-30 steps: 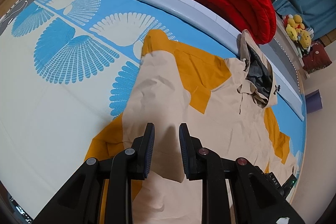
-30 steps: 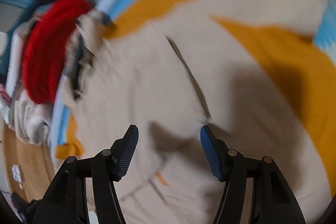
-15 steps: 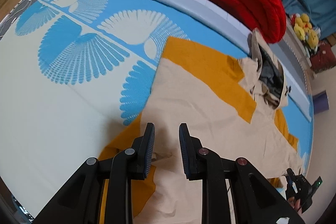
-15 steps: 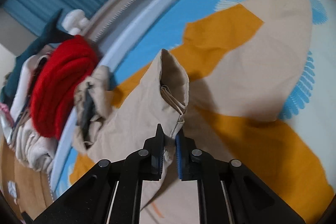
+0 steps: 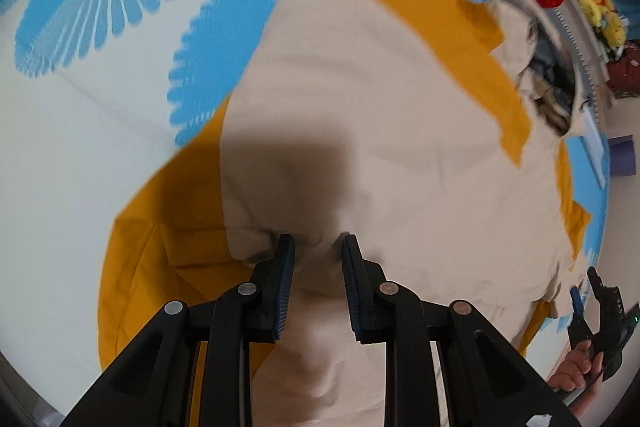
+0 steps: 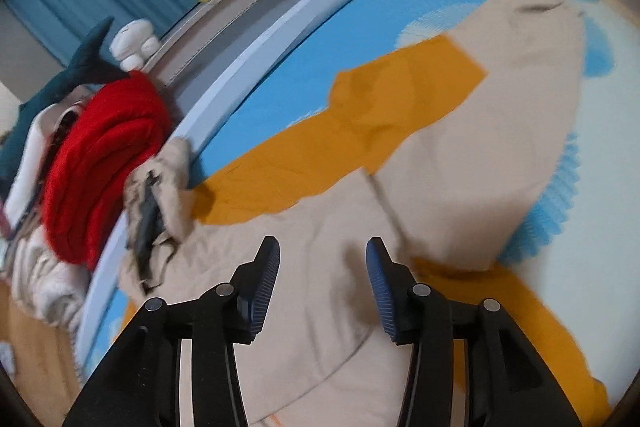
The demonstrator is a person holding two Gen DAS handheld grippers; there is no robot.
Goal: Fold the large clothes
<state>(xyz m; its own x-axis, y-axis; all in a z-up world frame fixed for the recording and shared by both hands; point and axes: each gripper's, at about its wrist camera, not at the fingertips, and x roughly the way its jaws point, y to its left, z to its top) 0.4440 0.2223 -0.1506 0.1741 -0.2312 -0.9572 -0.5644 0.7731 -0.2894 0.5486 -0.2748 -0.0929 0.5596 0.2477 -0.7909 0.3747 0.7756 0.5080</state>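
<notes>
Now the left gripper (image 5: 316, 247) presses, part-open and empty, onto the beige-and-orange jacket (image 5: 380, 107); the right gripper (image 6: 320, 251), jaws just opened, hangs empty above it. Best flatten wrinkles before pinching a hem.

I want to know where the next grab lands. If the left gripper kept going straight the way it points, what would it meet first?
Most likely the beige fabric of the jacket, at a wrinkle by the left gripper; the blur hides contact.

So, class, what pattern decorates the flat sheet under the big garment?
Blue feathery fans on white sheet; clearest in the left wrist view.
</notes>
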